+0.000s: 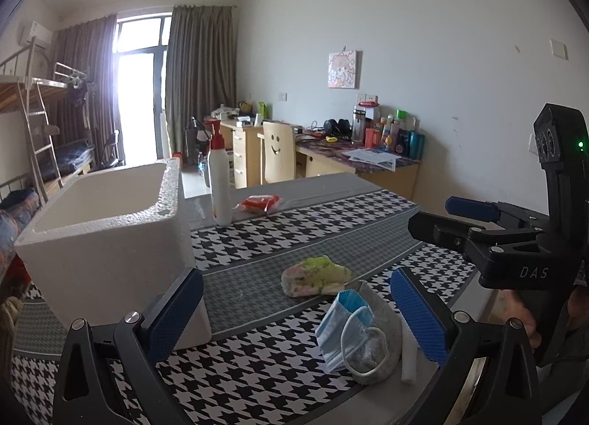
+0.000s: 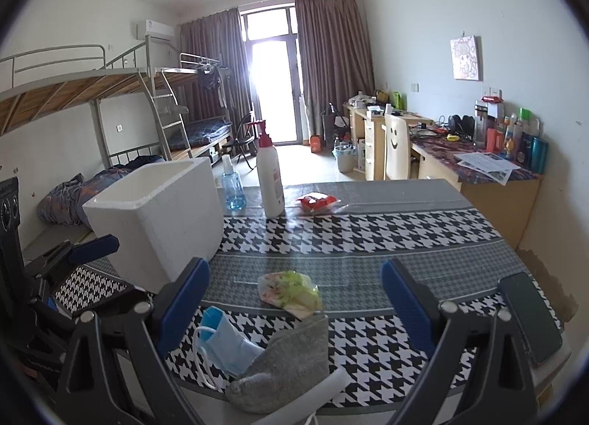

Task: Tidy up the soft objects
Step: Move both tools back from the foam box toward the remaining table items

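The left gripper [image 1: 294, 318] has its fingers spread: foam box [image 1: 110, 226] beyond the left finger, face mask [image 1: 342, 333] and grey sock [image 1: 383, 347] beside the right finger. The right gripper [image 2: 294, 311], also spread, frames the floral cloth [image 2: 291, 292]. Only its view shows the blue spray bottle [image 2: 232, 189] and phone [image 2: 530, 318].

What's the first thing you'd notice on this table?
The big white foam box on the table's left side stands out first. Near the front edge lie a blue face mask on a grey sock, with a flowery green cloth just behind them. Both grippers hover open.
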A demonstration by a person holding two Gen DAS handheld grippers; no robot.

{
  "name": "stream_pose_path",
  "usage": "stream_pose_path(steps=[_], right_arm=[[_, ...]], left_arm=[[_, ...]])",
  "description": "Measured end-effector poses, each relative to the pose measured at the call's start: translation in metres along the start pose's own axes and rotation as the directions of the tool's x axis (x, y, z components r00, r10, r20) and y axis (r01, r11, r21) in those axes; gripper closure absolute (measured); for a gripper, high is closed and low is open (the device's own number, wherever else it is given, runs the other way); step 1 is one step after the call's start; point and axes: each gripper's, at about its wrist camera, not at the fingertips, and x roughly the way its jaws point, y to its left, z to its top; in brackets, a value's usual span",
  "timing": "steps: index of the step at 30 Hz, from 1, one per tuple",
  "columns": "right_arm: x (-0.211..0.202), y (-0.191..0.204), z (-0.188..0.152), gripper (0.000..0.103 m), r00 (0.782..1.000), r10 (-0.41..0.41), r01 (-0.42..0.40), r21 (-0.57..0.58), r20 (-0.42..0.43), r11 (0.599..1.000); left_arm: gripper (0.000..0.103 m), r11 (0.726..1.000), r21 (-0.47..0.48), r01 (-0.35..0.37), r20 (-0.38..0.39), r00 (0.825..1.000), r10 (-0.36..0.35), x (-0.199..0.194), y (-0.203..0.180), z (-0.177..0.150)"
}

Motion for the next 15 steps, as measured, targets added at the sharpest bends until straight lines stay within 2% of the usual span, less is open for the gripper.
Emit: stream_pose_path(steps=[15], right_arm=[[0.007, -0.013, -0.021, 0.006, 0.998, -0.034, 0.035, 0.020, -0.051, 0.999]], left_arm=[[0.001, 0.999, -0.007, 0.033, -0.073, 0.997, -0.033, 0.016, -0.011, -0.018]])
